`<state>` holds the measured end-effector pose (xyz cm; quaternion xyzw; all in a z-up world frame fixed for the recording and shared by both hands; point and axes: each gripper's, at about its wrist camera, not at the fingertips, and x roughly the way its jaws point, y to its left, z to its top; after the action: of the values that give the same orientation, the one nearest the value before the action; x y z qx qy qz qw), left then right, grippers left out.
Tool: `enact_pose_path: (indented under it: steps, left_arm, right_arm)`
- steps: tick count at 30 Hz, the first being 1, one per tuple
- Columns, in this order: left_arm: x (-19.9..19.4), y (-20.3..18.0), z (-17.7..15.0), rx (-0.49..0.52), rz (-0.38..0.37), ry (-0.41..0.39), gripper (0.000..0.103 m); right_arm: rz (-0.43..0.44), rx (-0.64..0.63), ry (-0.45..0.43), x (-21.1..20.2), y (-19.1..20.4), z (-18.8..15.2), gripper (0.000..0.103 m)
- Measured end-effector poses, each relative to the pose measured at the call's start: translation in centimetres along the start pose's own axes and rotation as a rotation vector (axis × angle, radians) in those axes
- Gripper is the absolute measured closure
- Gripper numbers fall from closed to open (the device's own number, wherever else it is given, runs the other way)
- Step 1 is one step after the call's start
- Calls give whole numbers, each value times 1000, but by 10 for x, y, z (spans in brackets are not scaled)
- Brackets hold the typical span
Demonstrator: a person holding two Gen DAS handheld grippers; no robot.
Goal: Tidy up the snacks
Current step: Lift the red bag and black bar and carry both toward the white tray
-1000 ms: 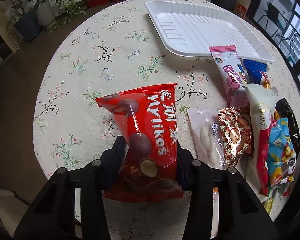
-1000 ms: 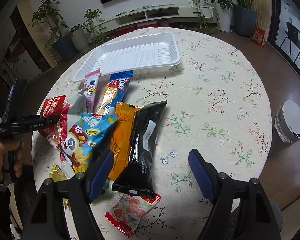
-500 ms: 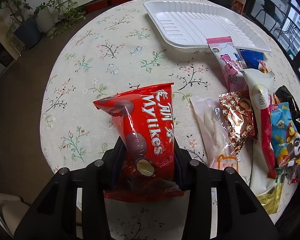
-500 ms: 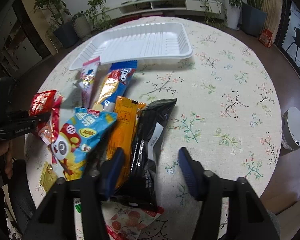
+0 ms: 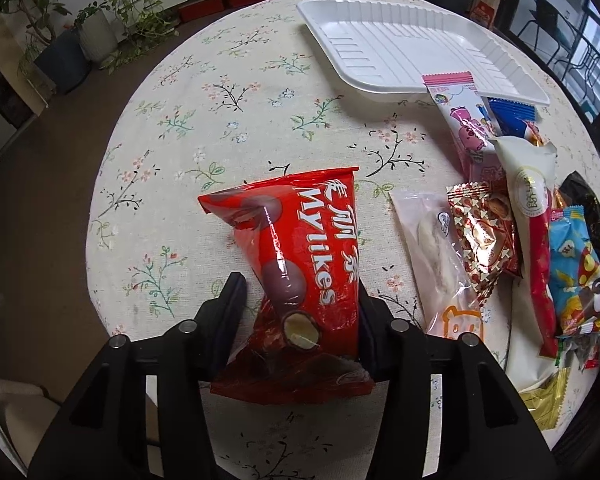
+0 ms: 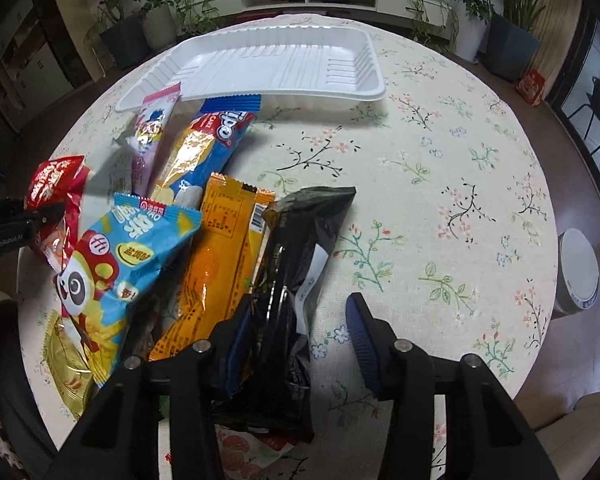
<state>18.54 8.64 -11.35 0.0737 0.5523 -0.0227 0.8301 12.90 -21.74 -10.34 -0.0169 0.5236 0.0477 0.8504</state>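
Note:
A red Mylikes bag [image 5: 308,240] lies on the floral tablecloth between the fingers of my left gripper [image 5: 299,284]. Its jaws are opening: the right finger touches the bag and a strip of cloth shows beside the left finger. My right gripper [image 6: 299,300] straddles the near end of a black packet [image 6: 300,232]. Its jaws are closing, with the left pad against the packet and the right pad apart from it. An orange packet [image 6: 216,248] and a blue panda chips bag [image 6: 120,264] lie to the left of the black one. The empty white tray [image 6: 268,60] sits at the far side.
More snacks are piled between the grippers: a blue Tipo pack [image 6: 216,140], a pink pack [image 5: 464,124], a white-and-red pack [image 5: 528,208] and a clear pastry pack [image 5: 432,248]. The round table's edge curves close by. A white round thing [image 6: 578,272] stands on the floor at right.
My right gripper came down over the black packet and its jaws narrowed around it. My left gripper's jaws eased off the red bag, leaving a gap on the left side.

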Motion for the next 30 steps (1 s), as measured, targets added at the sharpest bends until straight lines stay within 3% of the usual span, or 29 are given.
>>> enact_pose_path:
  steps: [4, 7, 8, 12, 19, 30]
  left_arm:
    - [-1, -5, -2, 9, 48, -24, 51]
    - [0, 2, -2, -49, 82, -20, 30]
    - [1, 5, -2, -63, 79, -21, 30]
    - [1, 10, -5, -100, 51, -30, 30]
    - [-2, 3, -6, -65, 52, -48, 36]
    - [-4, -4, -7, -33, 30, -68, 53]
  right_arm:
    - [-15, -10, -22, -4, -3, -7, 64]
    - [-19, -1, -27, -6, -4, -10, 64]
    - [-17, 4, -27, -7, -5, -11, 64]
    - [2, 19, -42, -8, -9, -13, 64]
    - [-14, -1, -54, -10, -6, -15, 64]
    - [-29, 7, -57, -13, -6, -19, 71]
